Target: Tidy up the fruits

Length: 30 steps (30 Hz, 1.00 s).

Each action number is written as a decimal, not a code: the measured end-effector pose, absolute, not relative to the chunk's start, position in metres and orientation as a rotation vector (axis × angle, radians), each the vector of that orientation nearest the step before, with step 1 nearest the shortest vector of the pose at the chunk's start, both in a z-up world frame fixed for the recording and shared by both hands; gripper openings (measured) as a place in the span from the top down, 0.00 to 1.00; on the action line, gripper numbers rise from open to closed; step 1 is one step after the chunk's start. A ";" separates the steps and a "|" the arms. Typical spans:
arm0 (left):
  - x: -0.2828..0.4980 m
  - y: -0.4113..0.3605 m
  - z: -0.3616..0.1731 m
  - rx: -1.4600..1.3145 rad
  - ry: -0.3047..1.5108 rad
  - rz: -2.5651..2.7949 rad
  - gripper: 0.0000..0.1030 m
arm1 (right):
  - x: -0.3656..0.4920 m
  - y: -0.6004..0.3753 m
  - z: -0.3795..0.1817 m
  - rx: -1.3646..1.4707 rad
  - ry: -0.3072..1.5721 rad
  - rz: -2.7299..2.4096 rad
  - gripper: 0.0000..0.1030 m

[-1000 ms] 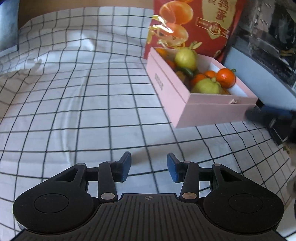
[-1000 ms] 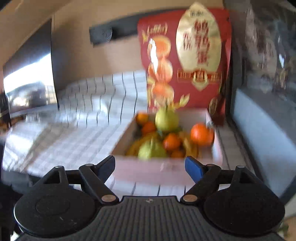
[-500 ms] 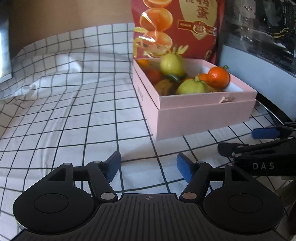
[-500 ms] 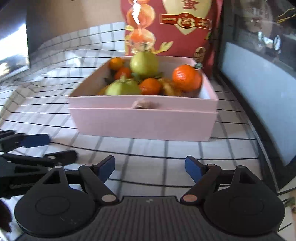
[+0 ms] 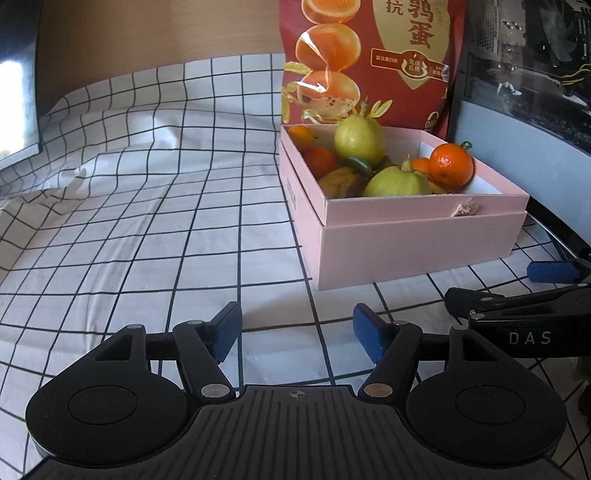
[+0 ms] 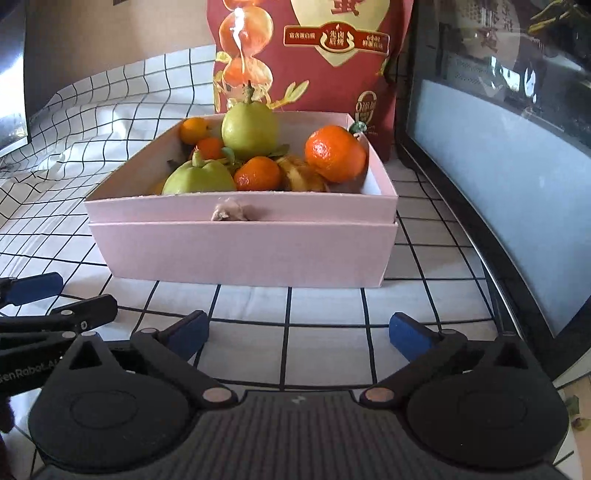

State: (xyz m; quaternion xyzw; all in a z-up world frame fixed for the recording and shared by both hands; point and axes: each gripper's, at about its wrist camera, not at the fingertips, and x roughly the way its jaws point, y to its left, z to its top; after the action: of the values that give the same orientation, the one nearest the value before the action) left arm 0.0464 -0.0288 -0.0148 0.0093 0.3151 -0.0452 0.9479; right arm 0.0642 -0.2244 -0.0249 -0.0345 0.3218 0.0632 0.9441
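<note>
Fingers [image 6: 410, 338] opening, empty; only right view shows mandarin [image 6: 257, 173] mid-box.

A white cloth with a black grid [image 5: 155, 221] covers the surface, rumpled into folds toward the far left. Behind it rises a plain tan wall [image 5: 147, 33]. A dark screen [image 5: 16, 74] stands at the left edge, catching a bright reflection. On the right a black-framed glass panel [image 6: 498, 166] mirrors clutter. A tall red printed bag [image 6: 314, 55] leans at the back. Daylight falls warm across the cloth.
</note>
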 end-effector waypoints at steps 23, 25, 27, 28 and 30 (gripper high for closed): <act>0.047 -0.029 -0.015 0.020 0.639 -0.093 0.29 | 0.065 -0.227 -0.024 -0.052 0.664 0.137 0.00; 0.047 -0.029 -0.015 0.019 0.639 -0.093 0.29 | 0.065 -0.227 -0.024 -0.052 0.664 0.137 0.00; 0.047 -0.029 -0.015 0.020 0.639 -0.093 0.29 | 0.065 -0.227 -0.024 -0.052 0.664 0.137 0.00; 0.047 -0.029 -0.015 0.020 0.639 -0.093 0.29 | 0.065 -0.227 -0.024 -0.052 0.664 0.137 0.00; 0.047 -0.029 -0.015 0.019 0.639 -0.093 0.29 | 0.065 -0.227 -0.024 -0.052 0.664 0.137 0.00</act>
State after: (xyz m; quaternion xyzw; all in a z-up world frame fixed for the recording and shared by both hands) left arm 0.0470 -0.0291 -0.0149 0.0093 0.3142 -0.0459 0.9482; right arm 0.0649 -0.2272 -0.0238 -0.0254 0.3258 0.0672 0.9427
